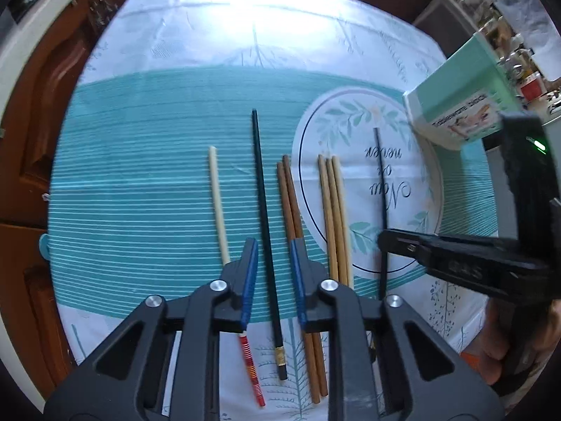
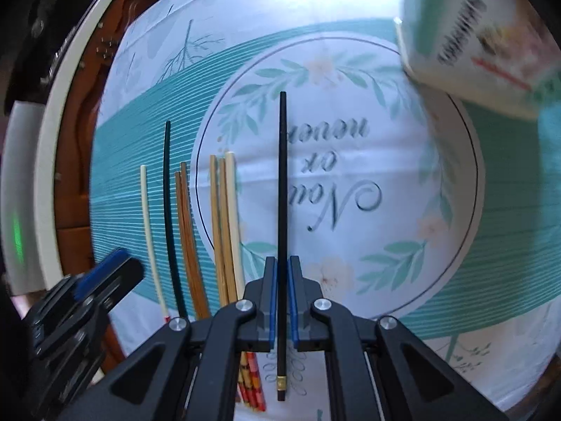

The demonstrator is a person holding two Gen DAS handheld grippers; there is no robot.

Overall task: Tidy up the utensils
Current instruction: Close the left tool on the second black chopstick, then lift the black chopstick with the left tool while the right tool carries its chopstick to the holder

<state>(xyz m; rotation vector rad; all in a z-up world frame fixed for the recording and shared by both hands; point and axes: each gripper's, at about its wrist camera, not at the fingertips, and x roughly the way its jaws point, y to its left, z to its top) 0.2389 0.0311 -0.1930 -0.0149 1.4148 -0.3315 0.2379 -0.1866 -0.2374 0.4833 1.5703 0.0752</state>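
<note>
Chopsticks lie side by side on a teal-and-white tablecloth point(image 1: 140, 210). In the left wrist view, from left: a cream chopstick point(image 1: 218, 207) with a red striped end, a black chopstick point(image 1: 263, 224), a brown pair point(image 1: 290, 203), a tan group point(image 1: 333, 217), and a second black chopstick point(image 1: 382, 189). My left gripper point(image 1: 275, 249) is open, its fingers astride the first black chopstick without touching it. My right gripper point(image 2: 283, 263) has its blue pads point(image 2: 271, 301) closed against the second black chopstick point(image 2: 282, 189); it also shows in the left wrist view point(image 1: 385, 242).
A green-and-white box point(image 1: 459, 105) stands at the far right of the cloth, near the printed circle point(image 2: 336, 175). Brown wooden furniture point(image 1: 42, 140) lies past the table's left edge. Cluttered shelves point(image 1: 508, 17) are at the back right.
</note>
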